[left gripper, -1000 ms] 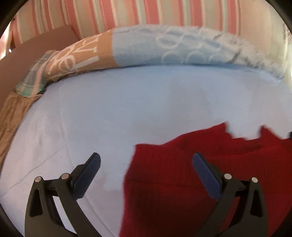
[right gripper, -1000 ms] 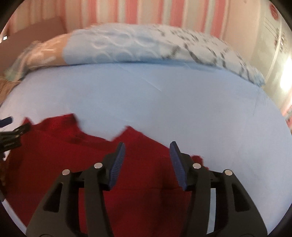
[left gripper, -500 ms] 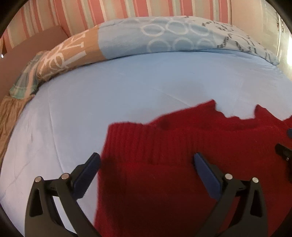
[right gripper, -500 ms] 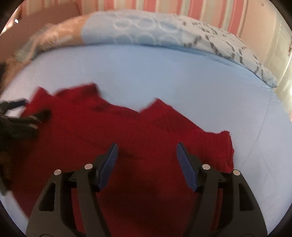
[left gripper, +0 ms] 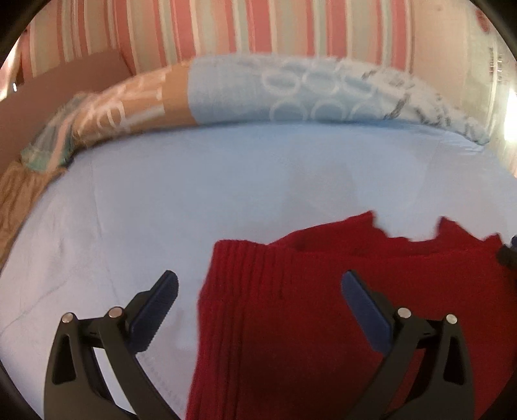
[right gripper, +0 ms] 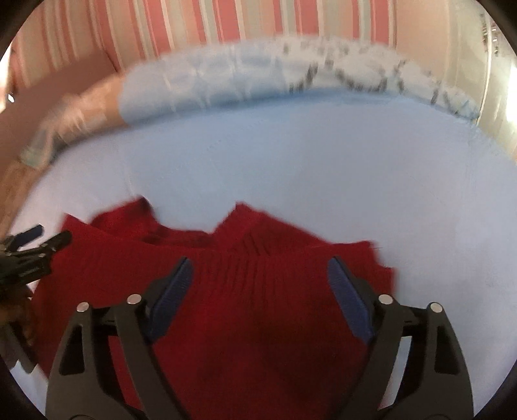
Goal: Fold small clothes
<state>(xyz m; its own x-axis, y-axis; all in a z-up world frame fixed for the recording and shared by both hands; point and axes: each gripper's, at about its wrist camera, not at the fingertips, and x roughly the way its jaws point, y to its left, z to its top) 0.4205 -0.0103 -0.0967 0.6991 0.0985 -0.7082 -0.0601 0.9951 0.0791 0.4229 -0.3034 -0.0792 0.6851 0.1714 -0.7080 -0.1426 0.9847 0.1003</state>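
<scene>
1. We see the red knit garment (left gripper: 339, 323) lying on the light blue bed sheet (left gripper: 194, 200), spread under both claws; its ribbed edge points away from us and the jagged far edge looks like a neckline or folded flaps, though we cannot tell which.
2. Our left claw (left gripper: 258, 300) is spread wide with nothing between its pads; it straddles the garment's left border, one pad over bare sheet, the other over the knit.
3. Our right claw (right gripper: 258, 284) is likewise released and empty, above the ribbed section in the right wrist view.
4. Risk, as we judge it: if the left claw closes where it stands, it may pinch sheet together with knit, or catch one layer only, so a lift would drag the bedding or open the fold unevenly.
5. Risk: the thick knit may bunch or slip from the pads if gripped at the very edge, leaving a crooked fold.
6. Risk: the two claws sit near each other over one small garment; they could collide when crossing.
7. Hidden: the garment's near part runs out of view under the claws, so we cannot see its hem or sleeves.
8. Hard to read: the right wrist view is motion-blurred; the patterned quilt (left gripper: 290, 97) and striped wall (left gripper: 258, 29) are smeared there.
</scene>
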